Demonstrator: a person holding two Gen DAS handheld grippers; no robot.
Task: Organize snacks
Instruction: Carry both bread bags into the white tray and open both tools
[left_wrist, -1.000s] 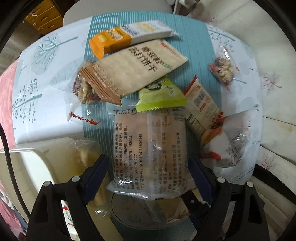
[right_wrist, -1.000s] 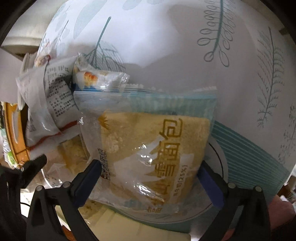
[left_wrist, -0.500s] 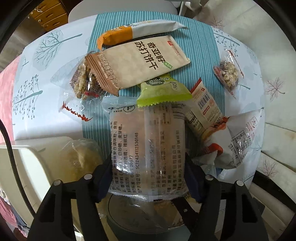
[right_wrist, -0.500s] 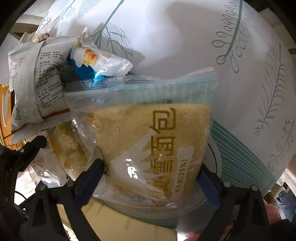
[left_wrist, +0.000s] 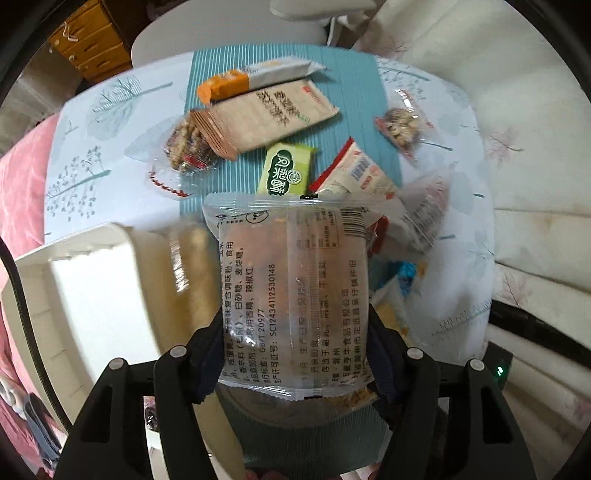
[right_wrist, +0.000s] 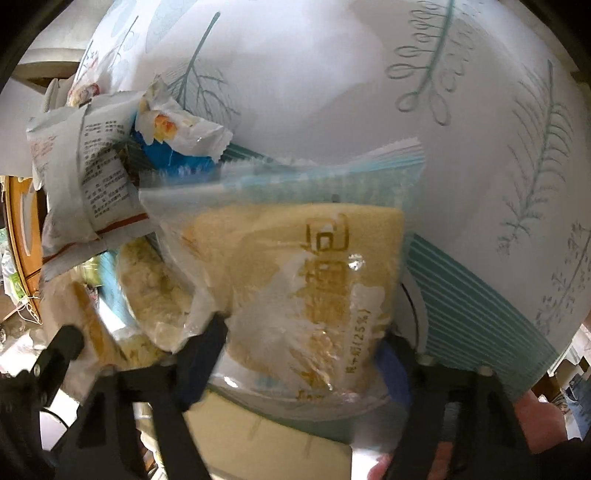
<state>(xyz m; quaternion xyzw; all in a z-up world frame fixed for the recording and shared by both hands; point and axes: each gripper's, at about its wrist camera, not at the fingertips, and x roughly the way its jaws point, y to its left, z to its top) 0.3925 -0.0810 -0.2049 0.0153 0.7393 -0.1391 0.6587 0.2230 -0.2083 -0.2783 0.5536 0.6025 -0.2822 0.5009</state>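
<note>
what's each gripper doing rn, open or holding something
Left gripper: closed on the clear snack packet with printed text.
Right gripper: closed on the clear bread packet with yellow bread inside.

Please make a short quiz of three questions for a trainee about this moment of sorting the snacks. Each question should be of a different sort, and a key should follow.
1. True or false: the left gripper is shut on the clear packet with printed text.
2. What does the right gripper hold? A) an orange bar B) the yellow bread packet C) a green packet
3. Fill in: left of the held clear packet stands a white ____.

Key: 1 true; 2 B; 3 bin.
</note>
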